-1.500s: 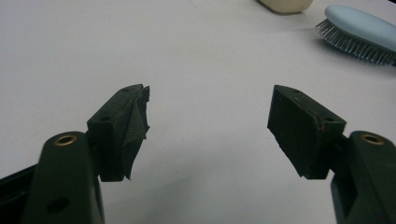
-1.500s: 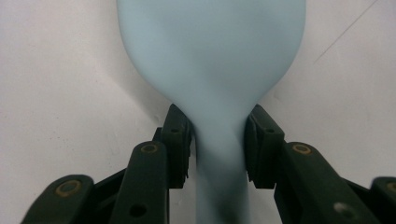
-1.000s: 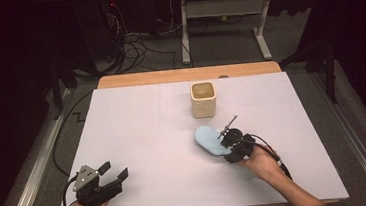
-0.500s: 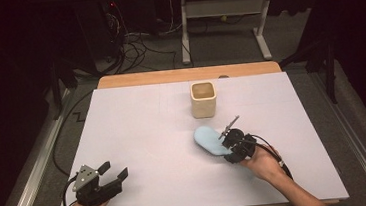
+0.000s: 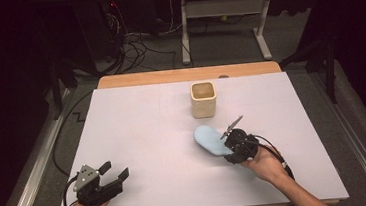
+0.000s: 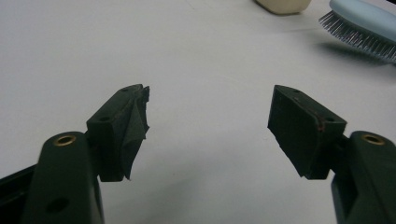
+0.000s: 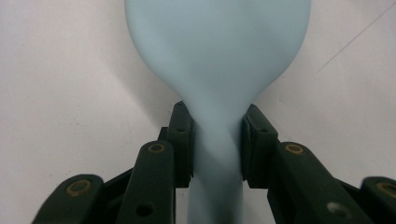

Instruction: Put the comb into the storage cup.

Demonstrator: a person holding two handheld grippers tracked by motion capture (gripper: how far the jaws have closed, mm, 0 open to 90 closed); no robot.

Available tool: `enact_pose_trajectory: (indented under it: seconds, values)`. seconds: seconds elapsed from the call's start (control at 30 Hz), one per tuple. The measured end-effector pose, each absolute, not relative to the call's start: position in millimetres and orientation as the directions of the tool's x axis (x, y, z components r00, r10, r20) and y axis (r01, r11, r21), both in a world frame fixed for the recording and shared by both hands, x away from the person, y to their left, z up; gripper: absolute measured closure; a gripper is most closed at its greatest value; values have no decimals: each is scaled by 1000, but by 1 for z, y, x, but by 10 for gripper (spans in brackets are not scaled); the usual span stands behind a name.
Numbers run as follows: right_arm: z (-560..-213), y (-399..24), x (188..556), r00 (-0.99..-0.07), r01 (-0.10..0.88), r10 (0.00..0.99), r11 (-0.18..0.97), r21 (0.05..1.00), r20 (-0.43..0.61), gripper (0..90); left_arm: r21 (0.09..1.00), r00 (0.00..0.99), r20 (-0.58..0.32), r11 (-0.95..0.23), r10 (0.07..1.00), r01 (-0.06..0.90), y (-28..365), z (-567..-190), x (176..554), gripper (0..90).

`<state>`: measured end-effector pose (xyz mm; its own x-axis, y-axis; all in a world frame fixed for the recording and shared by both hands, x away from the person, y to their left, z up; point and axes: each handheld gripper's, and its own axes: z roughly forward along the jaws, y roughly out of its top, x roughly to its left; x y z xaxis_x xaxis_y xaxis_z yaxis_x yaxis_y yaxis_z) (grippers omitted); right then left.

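At the table's near right, right gripper: clamped on the neck of the light blue hairbrush
Hairbrush: head raised off the white table, bristles down
Cup: beyond the brush, apart
Left gripper: jaws apart, nothing between

This looks like a lab or test room, not a home. The table is covered with a plain white sheet, its wooden edge showing at the far side. Beyond the table, loose cables sprawl over grey carpet (quite a tangle) beside a white metal frame, and the surroundings are dark.
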<state>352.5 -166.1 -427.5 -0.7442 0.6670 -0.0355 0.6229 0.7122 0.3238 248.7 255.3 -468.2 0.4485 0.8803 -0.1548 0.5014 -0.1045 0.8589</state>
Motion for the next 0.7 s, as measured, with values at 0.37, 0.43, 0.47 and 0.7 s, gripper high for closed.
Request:
enact_pose_trajectory:
  seconds: [0.37, 0.43, 0.47, 0.7]
  values:
    - [-422, -165, 349, -759, 602, 650, 720, 346, -31, 705, 863, 463, -152, -111, 873, 493, 250, -466, 252, 292]
    - [-422, -166, 348, -762, 598, 646, 723, 347, -33, 705, 864, 468, -150, -115, 871, 491, 249, -466, 253, 292]
    - [-421, -166, 348, -761, 599, 648, 721, 349, -31, 705, 864, 469, -149, -116, 871, 490, 248, -466, 253, 292]
    - [-419, -166, 345, -766, 592, 643, 722, 358, -30, 705, 865, 474, -146, -121, 868, 488, 246, -465, 254, 292]
